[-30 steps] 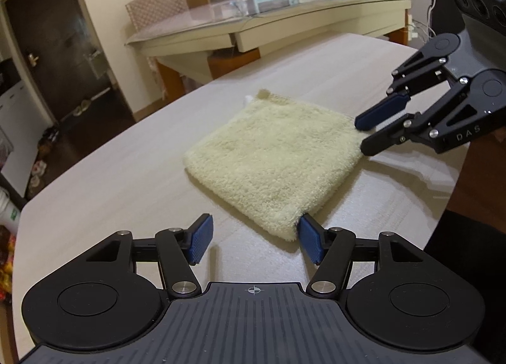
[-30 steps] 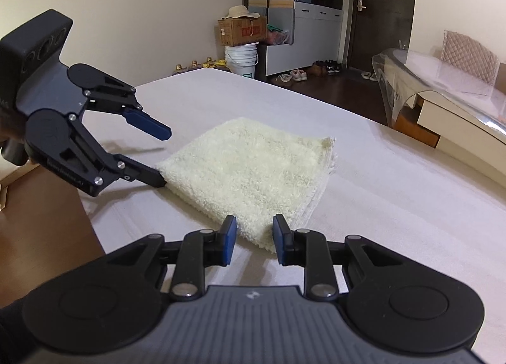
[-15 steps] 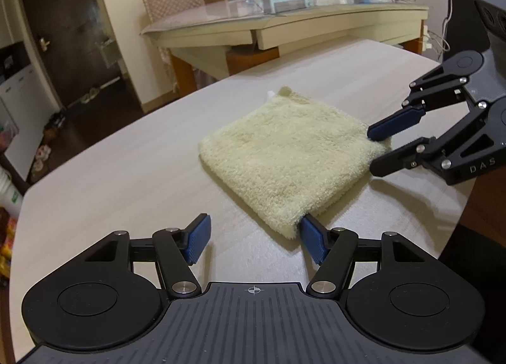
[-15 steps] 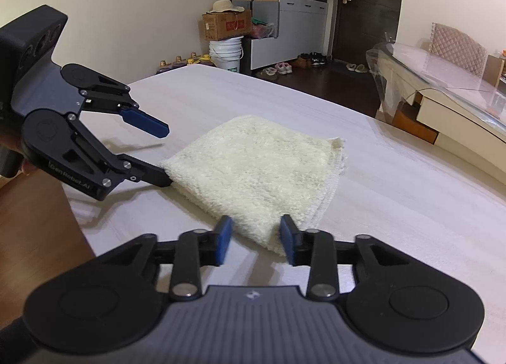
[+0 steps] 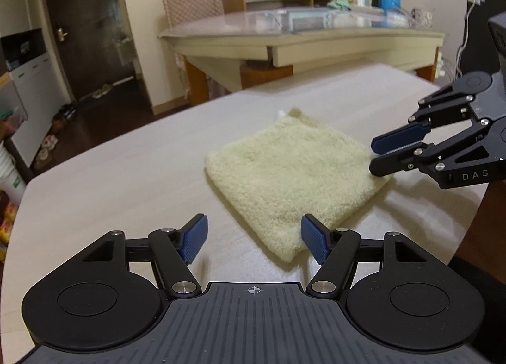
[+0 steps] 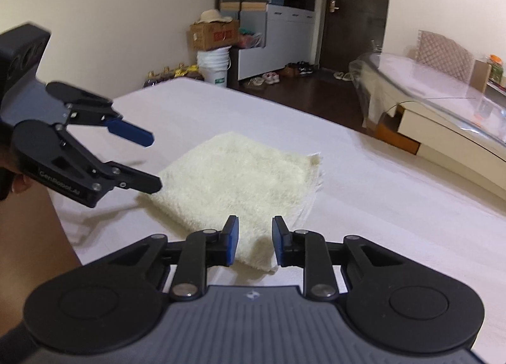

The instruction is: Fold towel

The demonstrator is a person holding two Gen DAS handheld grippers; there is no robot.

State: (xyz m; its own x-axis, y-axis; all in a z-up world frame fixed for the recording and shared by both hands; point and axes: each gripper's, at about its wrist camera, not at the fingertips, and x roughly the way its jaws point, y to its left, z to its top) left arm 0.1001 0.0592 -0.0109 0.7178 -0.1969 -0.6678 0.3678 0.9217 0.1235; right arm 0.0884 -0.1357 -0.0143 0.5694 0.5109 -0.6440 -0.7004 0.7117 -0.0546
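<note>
Fluffy pale yellow cloth, the towel (image 5: 294,174), lies flat on the white table (image 5: 110,180), already folded into a thick square with several layers showing along one side. In the left wrist view it sits in the middle of the picture, with one corner pointing down toward 6 o'clock. The left gripper (image 5: 254,239) is at the bottom of that view, and its jaws are wide apart and have just been opening a little more. The towel's near corner lies between the two blue pads, close to the pad at 5 o'clock, but nothing is pinched. The right gripper (image 5: 378,158) comes in from 3 o'clock in that view, with its tips at the towel's corner on that side. In its own view the right gripper (image 6: 254,243) has a small gap between its blue pads, and its jaws have just been closing. The towel's near corner sits just past that gap, and the pads do not seem to press on it, so I think it holds nothing. The left gripper shows there too, at 9 o'clock, with its lower finger close to the towel's edge. To me the folding looks mostly done, because the towel is small, square and neat. What may be left is one more fold, or just letting go and moving the grippers away. I cannot tell which from these views.
</note>
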